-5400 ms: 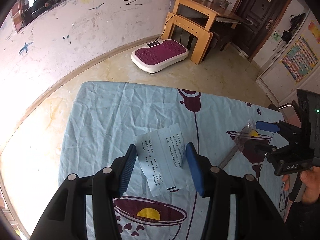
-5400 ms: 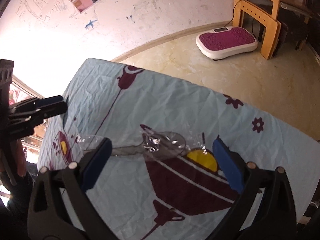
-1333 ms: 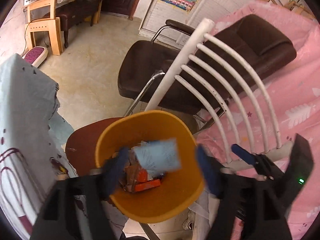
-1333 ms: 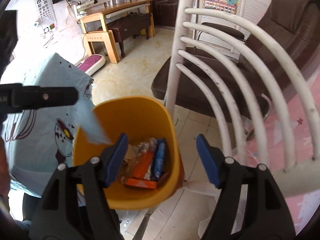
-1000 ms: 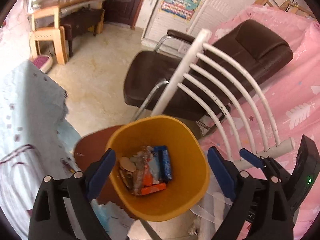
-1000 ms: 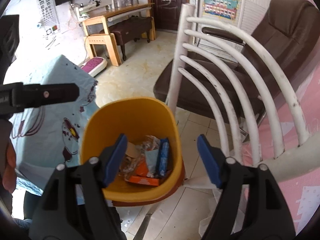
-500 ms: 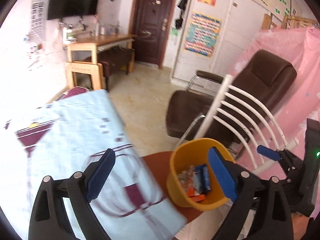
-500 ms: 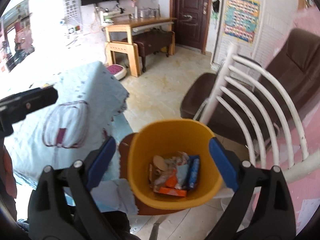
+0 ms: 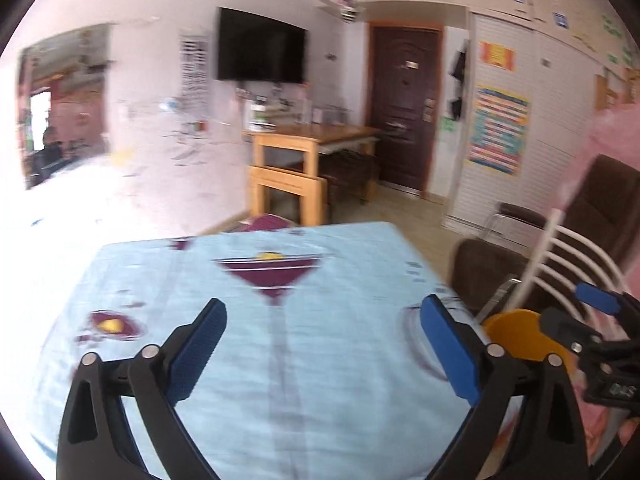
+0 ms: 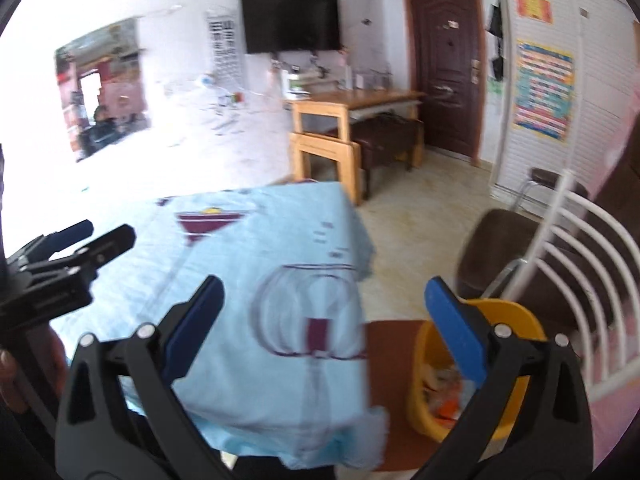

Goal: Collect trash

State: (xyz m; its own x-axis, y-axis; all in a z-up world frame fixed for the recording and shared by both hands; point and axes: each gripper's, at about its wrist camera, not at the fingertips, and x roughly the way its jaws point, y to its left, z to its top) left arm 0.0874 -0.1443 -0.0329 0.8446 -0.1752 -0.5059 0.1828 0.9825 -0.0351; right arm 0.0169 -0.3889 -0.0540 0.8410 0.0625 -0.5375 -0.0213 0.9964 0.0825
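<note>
Left wrist view puts your left claw point(image 9: 322, 350) over the tabletop point(image 9: 340, 280), its jaws opening and wide with nothing between the blue pads; under it you see only the pale blue cloth with maroon cocktail-glass prints, blurred by motion. At that view's right edge, just past the tabletop's right edge, the yellow bin point(image 9: 516, 336) shows only as a slice of rim, mostly hidden behind the claw's right finger and the tip of your right claw point(image 9: 588, 320). Right wrist view gives you what the other cannot: the yellow bin point(image 10: 516, 316) stands on a brown seat just beside the tabletop's point(image 10: 280, 240) near right corner, and you can look into it and see the trash point(image 10: 442, 392), a blurred heap of orange and pale wrappers at the bottom. Your right claw point(image 10: 324, 328) is also opening, spread wide and empty, straddling the tabletop's right edge and the bin. A white slatted chair back point(image 10: 580, 264) rises right behind the bin. Your left claw point(image 10: 70, 246) pokes in from the left edge of this view.
</note>
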